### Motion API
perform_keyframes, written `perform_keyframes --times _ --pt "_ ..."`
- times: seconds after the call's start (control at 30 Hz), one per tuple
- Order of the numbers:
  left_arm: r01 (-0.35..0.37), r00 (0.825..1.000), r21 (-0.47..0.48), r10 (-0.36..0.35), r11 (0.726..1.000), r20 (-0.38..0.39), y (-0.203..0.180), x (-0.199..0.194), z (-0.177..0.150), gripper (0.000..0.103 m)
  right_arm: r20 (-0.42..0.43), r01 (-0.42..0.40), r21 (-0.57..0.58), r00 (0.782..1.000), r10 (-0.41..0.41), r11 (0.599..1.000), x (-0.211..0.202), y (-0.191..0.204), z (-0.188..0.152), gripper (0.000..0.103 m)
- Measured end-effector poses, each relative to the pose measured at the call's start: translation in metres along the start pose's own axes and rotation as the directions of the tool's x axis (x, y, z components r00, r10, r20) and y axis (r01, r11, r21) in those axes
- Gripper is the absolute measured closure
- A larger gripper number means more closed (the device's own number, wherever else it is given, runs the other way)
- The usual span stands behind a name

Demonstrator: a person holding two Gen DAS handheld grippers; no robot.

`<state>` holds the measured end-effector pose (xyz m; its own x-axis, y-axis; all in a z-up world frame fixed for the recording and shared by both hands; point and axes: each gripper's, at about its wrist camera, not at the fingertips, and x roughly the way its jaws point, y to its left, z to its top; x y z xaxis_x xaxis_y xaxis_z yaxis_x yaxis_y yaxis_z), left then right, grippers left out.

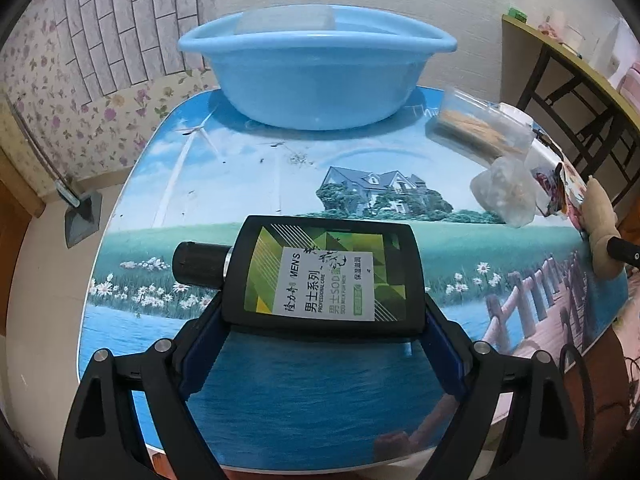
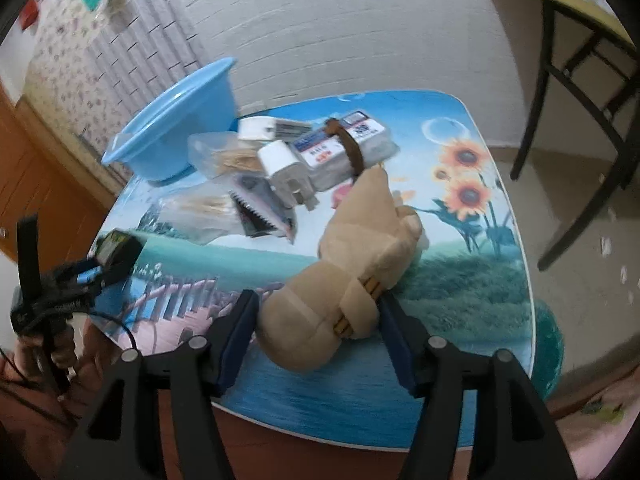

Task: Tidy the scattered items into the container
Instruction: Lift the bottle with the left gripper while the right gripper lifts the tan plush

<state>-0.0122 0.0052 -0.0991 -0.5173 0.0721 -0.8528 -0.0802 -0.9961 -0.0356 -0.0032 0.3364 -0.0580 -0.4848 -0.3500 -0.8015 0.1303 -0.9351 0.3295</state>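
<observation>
My left gripper point(image 1: 322, 320) is shut on a black men's lotion bottle point(image 1: 320, 276) with a green label, held above the table in front of the blue basin point(image 1: 316, 76). The basin holds a clear lidded box point(image 1: 286, 20). My right gripper point(image 2: 316, 312) is shut on a beige plush toy point(image 2: 356, 264) that lies on the table. In the right wrist view the basin point(image 2: 172, 128) stands at the far left, and the left gripper with the bottle point(image 2: 116, 252) is at the left edge.
Scattered on the picture-printed table point(image 1: 280, 168): bags of cotton swabs point(image 2: 224, 156), a white plug adapter point(image 2: 286, 172), a banded white pack point(image 2: 352, 144), a torn snack wrapper point(image 2: 260, 208). A chair point(image 2: 580, 120) stands to the right, a dustpan point(image 1: 80, 216) on the floor to the left.
</observation>
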Motion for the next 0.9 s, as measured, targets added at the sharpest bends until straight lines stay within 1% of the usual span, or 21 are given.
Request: perform_keyframes --times 0.07,0.17,0.23,0.33,0.5,0.53,0.57,0.63,0.73,0.9 --pt "-0.005 1.0 0.0 0.005 1.0 0.005 -0.002 0.002 0.001 0.014 -0.002 -0.004 0.021 1.0 0.004 1.0 0.001 -0.002 0.0 0.038" --pt "-0.016 1.0 0.005 0.016 1.0 0.005 -0.003 0.005 0.004 0.012 -0.008 0.026 0.002 1.0 -0.026 1.0 0.003 0.003 0.0 0.035" --pt "-0.019 1.0 0.001 0.019 1.0 0.002 -0.003 0.008 0.007 0.008 -0.019 0.045 -0.011 0.999 -0.046 0.999 0.006 0.007 0.0 0.034" --pt "-0.026 1.0 -0.005 0.026 1.0 0.005 -0.004 0.012 0.012 0.005 -0.031 0.063 -0.015 0.997 -0.063 0.998 0.013 0.009 0.0 0.031" --pt "-0.03 0.999 -0.013 0.031 0.999 0.017 -0.003 0.018 0.019 0.004 -0.024 0.104 -0.041 0.994 -0.105 0.994 0.019 0.012 0.003 0.031" --pt "-0.029 0.999 -0.016 0.03 0.999 0.02 -0.002 0.018 0.02 0.005 -0.018 0.117 -0.043 0.993 -0.118 0.992 0.019 0.011 0.003 0.036" --pt "-0.028 0.999 -0.017 0.029 0.999 0.023 -0.002 0.018 0.021 0.007 -0.01 0.129 -0.048 0.992 -0.13 0.991 0.019 0.011 0.003 0.049" --pt "-0.022 1.0 -0.022 0.023 1.0 0.017 0.0 0.017 0.021 0.007 0.001 0.122 -0.052 0.993 -0.122 0.991 0.016 0.011 0.005 0.049" --pt "-0.001 1.0 -0.048 0.001 0.999 0.013 0.007 0.01 0.022 0.008 0.049 0.114 -0.054 0.993 -0.112 0.992 0.004 0.013 0.008 0.049" --pt "0.001 0.996 -0.077 0.006 0.997 0.093 0.021 -0.023 0.03 0.014 0.117 0.077 -0.065 0.991 -0.069 0.995 -0.017 0.025 0.028 0.049"
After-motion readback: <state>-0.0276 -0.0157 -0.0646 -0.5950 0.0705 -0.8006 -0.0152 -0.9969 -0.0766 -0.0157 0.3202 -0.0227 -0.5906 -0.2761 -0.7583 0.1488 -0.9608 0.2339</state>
